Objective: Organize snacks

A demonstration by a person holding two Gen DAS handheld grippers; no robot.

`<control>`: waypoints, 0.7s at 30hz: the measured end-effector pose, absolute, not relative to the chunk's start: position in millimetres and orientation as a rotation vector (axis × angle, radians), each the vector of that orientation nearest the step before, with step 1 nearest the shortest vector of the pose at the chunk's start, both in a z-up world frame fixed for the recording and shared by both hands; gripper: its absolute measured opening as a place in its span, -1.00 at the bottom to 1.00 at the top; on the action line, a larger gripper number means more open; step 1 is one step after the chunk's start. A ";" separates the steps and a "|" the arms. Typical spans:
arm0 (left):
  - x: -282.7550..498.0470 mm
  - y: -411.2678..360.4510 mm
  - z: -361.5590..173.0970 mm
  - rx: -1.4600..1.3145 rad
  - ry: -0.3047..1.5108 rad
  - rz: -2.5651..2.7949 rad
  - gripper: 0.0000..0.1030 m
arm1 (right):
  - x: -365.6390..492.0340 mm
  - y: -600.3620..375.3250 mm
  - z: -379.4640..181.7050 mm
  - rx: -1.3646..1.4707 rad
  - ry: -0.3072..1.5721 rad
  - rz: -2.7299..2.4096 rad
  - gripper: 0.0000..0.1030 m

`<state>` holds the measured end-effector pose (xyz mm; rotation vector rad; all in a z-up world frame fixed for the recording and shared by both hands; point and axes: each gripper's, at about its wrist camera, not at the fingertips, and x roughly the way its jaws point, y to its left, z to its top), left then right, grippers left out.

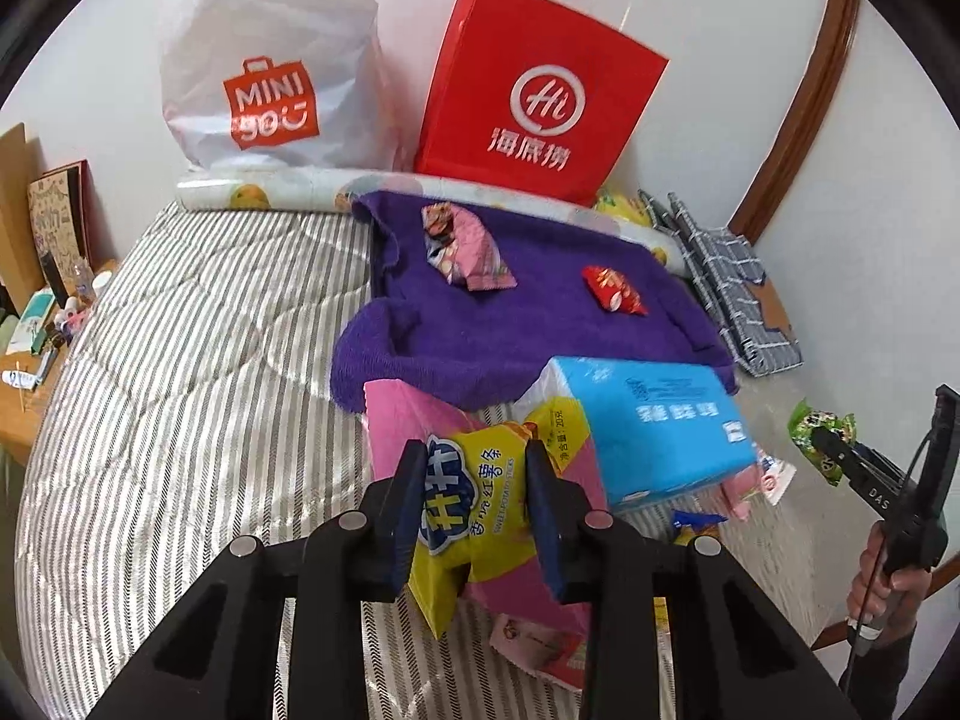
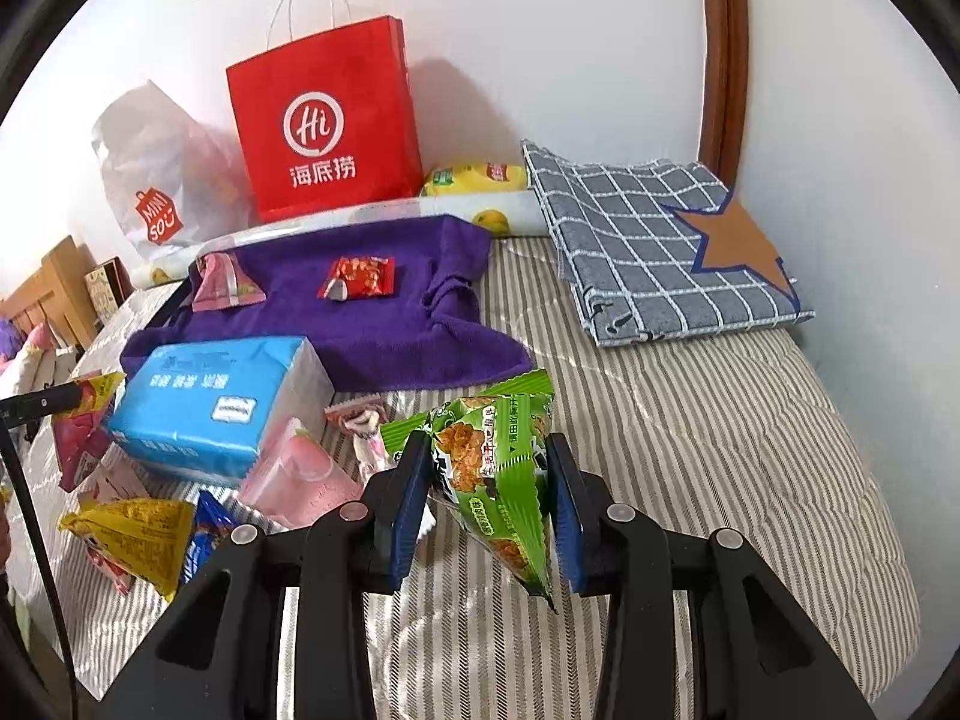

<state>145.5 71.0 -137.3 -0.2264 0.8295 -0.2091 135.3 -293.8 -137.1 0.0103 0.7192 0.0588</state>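
Observation:
My left gripper point(image 1: 474, 480) is shut on a yellow sweet-potato-stick packet point(image 1: 480, 510) and holds it above the striped bed. My right gripper point(image 2: 489, 468) is shut on a green snack packet point(image 2: 498, 474), also lifted; it shows at the right of the left wrist view point(image 1: 822, 438). A purple towel point(image 1: 528, 324) lies ahead with a pink snack packet point(image 1: 468, 252) and a red snack packet point(image 1: 615, 291) on it; both also show in the right wrist view, pink point(image 2: 225, 282) and red point(image 2: 360, 279). Several loose packets, one yellow point(image 2: 138, 534), lie at the near left.
A blue tissue pack point(image 1: 654, 426) and a pink packet point(image 1: 408, 420) lie before the towel. A red paper bag point(image 1: 534, 96) and white Miniso bag point(image 1: 270, 72) stand at the wall. A checked grey cloth point(image 2: 660, 234) lies right. A wooden bedside shelf point(image 1: 24, 312) is left.

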 end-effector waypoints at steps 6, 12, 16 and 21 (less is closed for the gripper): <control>143.5 64.8 -117.1 -0.220 0.791 -0.231 -0.41 | 143.6 -280.7 -114.6 0.005 0.676 0.083 -0.27; 152.7 54.8 -98.4 -0.202 0.755 -0.232 -0.41 | 163.5 -262.1 -89.9 -0.003 0.627 0.105 -0.27; 162.5 51.0 -92.2 -0.196 0.736 -0.223 -0.41 | 181.1 -251.0 -80.2 0.000 0.608 0.121 -0.27; 182.8 48.1 -91.9 -0.201 0.719 -0.209 -0.41 | 204.0 -239.4 -80.5 0.015 0.599 0.140 -0.27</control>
